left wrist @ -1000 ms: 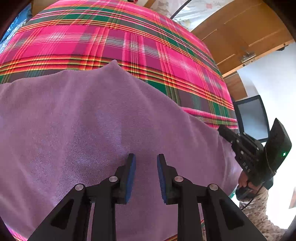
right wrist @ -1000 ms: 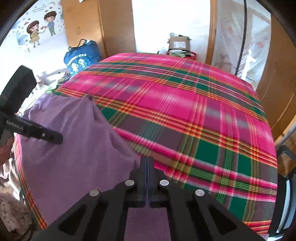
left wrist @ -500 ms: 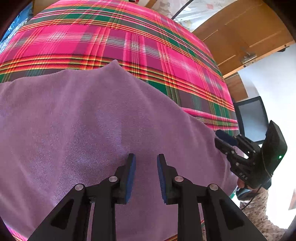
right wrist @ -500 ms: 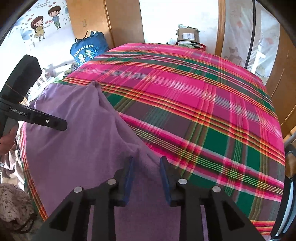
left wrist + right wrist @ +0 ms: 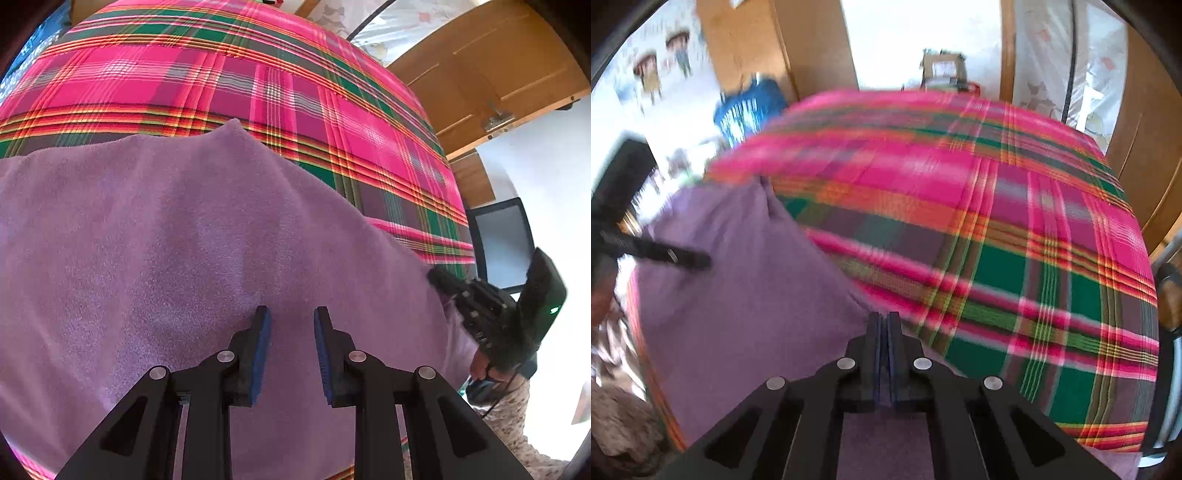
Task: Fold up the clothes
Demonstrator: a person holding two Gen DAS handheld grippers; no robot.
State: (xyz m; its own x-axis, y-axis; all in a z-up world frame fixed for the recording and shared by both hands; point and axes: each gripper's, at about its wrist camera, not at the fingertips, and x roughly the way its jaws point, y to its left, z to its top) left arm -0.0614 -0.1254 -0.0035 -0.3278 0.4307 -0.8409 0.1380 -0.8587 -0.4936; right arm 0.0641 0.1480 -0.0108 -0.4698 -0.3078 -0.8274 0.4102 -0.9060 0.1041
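My right gripper (image 5: 885, 325), parted half a second ago, has snapped shut on the purple garment (image 5: 177, 258)'s near edge at lower centre while my left gripper (image 5: 291, 325) hovers open over the cloth spread on the plaid bedspread (image 5: 1015, 229), so a fold looks ready to lift.

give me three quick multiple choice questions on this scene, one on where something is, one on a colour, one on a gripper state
1. Where does the purple cloth lie?
A. on the plaid bedspread
B. on a chair
C. on the floor

2. What colour are the left gripper pads?
A. red
B. blue
C. white

3. How is the right gripper?
A. wide open
B. not in view
C. shut

Key: 1 A, the cloth is spread over the plaid; 2 B, blue strips line the fingers; 3 C, its fingers meet with no gap at the cloth's edge.
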